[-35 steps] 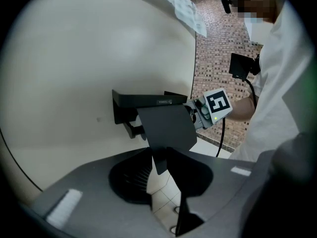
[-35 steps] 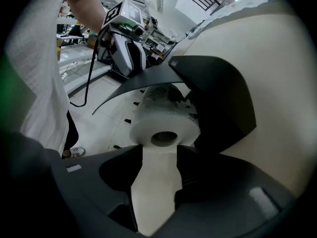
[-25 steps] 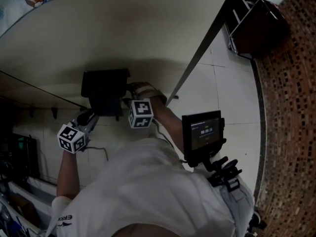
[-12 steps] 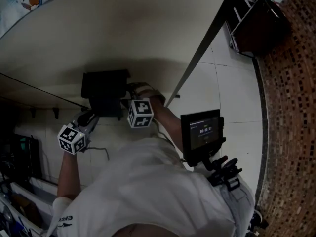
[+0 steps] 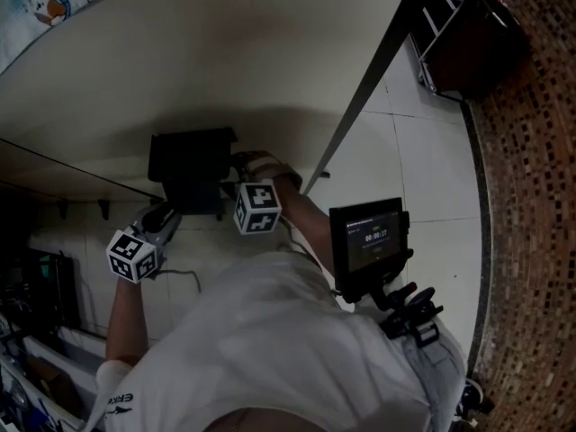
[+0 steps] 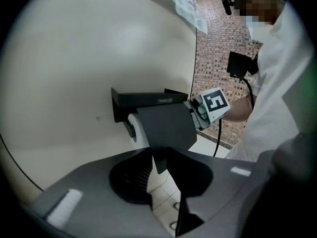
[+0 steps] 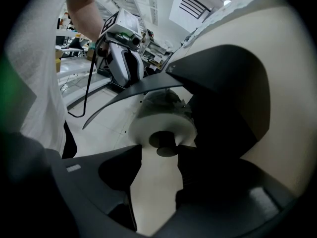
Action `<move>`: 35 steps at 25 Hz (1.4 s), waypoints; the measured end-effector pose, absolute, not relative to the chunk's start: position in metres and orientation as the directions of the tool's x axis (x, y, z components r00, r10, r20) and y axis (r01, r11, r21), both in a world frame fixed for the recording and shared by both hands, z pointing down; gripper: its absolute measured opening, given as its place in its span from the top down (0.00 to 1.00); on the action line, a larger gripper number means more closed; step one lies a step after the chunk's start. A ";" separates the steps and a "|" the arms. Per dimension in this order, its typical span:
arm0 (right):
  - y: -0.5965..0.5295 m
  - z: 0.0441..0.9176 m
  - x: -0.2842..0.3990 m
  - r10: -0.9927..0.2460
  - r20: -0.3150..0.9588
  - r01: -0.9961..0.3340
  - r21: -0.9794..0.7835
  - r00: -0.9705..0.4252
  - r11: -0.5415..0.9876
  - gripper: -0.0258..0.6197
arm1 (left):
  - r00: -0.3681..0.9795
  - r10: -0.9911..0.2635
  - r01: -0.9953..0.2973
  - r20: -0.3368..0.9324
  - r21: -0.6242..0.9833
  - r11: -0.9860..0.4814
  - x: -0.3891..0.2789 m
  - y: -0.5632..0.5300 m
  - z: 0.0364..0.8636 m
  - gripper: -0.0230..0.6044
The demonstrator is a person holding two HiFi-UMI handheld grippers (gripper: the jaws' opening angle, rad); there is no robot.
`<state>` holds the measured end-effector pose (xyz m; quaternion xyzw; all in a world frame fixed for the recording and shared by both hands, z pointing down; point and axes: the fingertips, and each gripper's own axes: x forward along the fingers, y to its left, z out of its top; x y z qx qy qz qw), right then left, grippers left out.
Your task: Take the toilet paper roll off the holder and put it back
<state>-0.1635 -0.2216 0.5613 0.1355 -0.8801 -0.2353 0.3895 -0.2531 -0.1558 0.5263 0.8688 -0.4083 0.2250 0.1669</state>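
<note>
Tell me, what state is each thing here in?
Cover flap: lifted.
Toilet paper roll: mounted on the holder.
Left gripper: shut on the cover flap's lower edge.
Right gripper: jaws apart at the roll's end; grip unclear.
Small screen: lit.

Both forearms reached forward, grippers tilted down. Left gripper (image 6: pixel 157 158) was clamped on the holder's cover (image 6: pixel 166 127). Right gripper (image 7: pixel 159 155) had its jaws apart, gripping nothing.
</note>
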 end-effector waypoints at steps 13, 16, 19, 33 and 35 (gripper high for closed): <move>-0.233 0.564 -0.126 -0.498 0.604 -0.186 0.504 -0.623 0.844 0.45 | 0.530 -0.662 -0.808 0.529 0.078 -0.585 -0.253 -0.176 0.543 0.86; -0.233 0.561 -0.114 -0.517 0.593 -0.217 0.504 -0.617 0.836 0.45 | 0.507 -0.680 -0.821 0.529 0.055 -0.569 -0.251 -0.185 0.547 0.86; -0.232 0.560 -0.105 -0.536 0.585 -0.247 0.503 -0.609 0.828 0.45 | 0.488 -0.696 -0.830 0.527 0.033 -0.557 -0.252 -0.192 0.551 0.86; -0.225 0.555 -0.090 -0.568 0.571 -0.298 0.500 -0.593 0.813 0.47 | 0.443 -0.772 -0.865 0.455 -0.007 -0.501 -0.256 -0.200 0.554 0.84; -0.221 0.551 -0.086 -0.579 0.561 -0.310 0.505 -0.592 0.805 0.47 | 0.429 -0.792 -0.877 0.435 -0.010 -0.481 -0.257 -0.197 0.554 0.81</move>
